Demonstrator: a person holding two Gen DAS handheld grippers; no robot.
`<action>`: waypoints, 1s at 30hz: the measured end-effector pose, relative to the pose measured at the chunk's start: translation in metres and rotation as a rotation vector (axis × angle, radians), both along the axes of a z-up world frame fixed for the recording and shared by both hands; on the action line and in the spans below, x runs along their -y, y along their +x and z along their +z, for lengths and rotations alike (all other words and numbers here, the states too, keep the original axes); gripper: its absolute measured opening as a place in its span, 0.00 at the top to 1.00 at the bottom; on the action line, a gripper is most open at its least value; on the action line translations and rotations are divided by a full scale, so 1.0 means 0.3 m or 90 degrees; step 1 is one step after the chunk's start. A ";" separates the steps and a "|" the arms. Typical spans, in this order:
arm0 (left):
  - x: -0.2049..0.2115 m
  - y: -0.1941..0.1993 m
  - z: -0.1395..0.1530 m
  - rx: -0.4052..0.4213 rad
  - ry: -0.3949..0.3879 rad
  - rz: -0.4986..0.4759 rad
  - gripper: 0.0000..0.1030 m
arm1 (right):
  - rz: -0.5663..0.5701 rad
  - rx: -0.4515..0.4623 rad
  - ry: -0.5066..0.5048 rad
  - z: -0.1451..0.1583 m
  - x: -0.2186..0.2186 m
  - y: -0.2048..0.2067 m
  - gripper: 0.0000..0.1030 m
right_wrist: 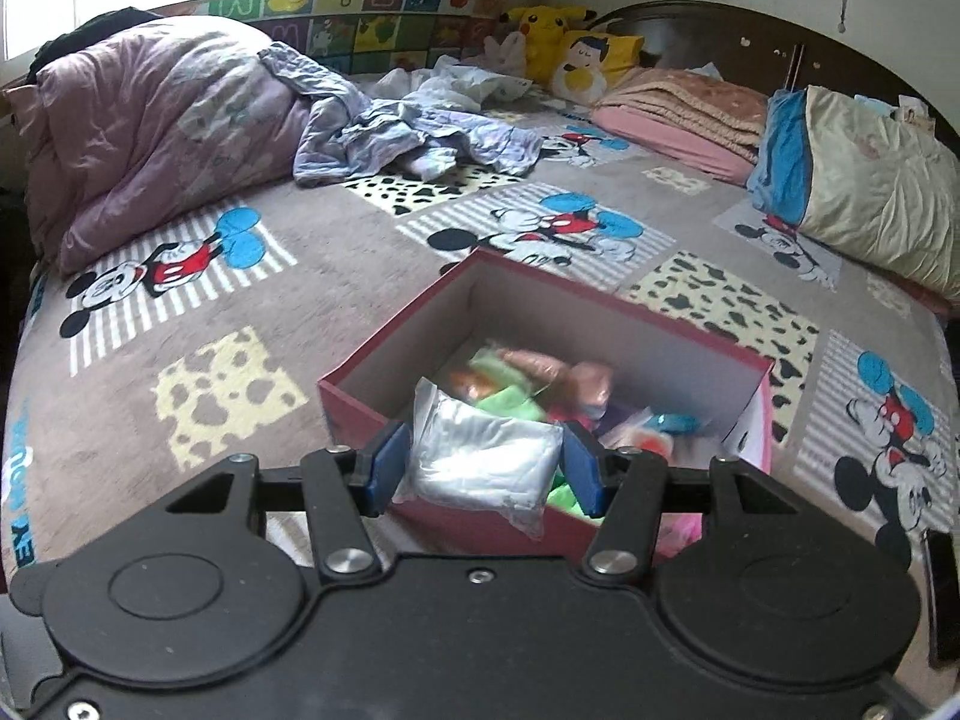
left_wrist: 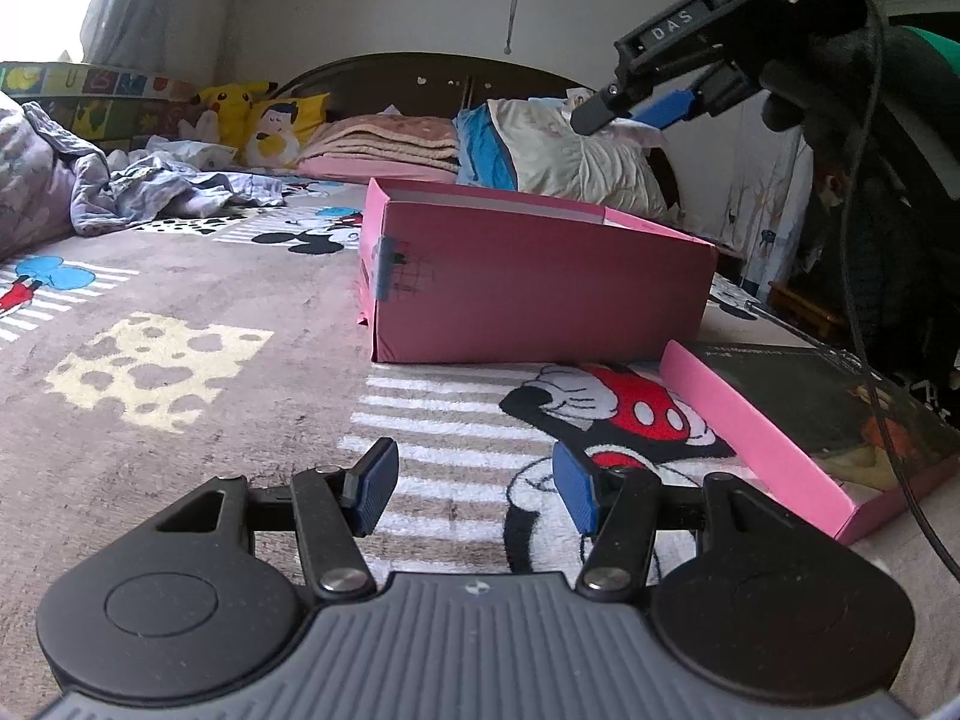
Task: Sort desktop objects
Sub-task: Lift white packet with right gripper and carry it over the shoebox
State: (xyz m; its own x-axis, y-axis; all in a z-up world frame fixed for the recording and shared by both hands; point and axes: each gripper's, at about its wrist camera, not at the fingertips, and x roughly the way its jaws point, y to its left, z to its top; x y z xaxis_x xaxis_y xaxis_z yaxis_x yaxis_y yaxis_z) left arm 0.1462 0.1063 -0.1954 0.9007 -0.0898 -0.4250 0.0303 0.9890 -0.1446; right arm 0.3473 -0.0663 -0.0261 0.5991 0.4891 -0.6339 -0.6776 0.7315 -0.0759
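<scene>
Silvery packet (right_wrist: 486, 462) sits clamped in right claw (right_wrist: 483, 465); left claw (left_wrist: 474, 489) apart, empty.

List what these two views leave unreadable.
- Left wrist view: pink box contents, hidden behind its near wall.
- Right wrist view: coloured items inside the box, blurred beyond naming.
- Right wrist view: clear packet contents, washed out by glare.
- Left wrist view: book cover, cut off by cable.

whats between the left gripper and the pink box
Only bare cartoon blanket lies between the left gripper and the pink box, seen in the left wrist view.
</scene>
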 end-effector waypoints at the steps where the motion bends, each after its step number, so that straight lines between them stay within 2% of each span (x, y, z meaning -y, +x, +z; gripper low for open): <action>1: 0.000 0.001 -0.001 0.000 -0.001 0.000 0.46 | -0.003 -0.002 0.002 0.002 0.001 0.016 0.47; 11: -0.003 0.011 -0.008 -0.003 -0.008 -0.005 0.46 | -0.037 -0.024 0.018 -0.006 -0.005 0.152 0.47; 30: -0.004 0.018 -0.013 -0.004 -0.010 -0.005 0.46 | -0.062 -0.061 -0.045 -0.104 -0.066 0.330 0.47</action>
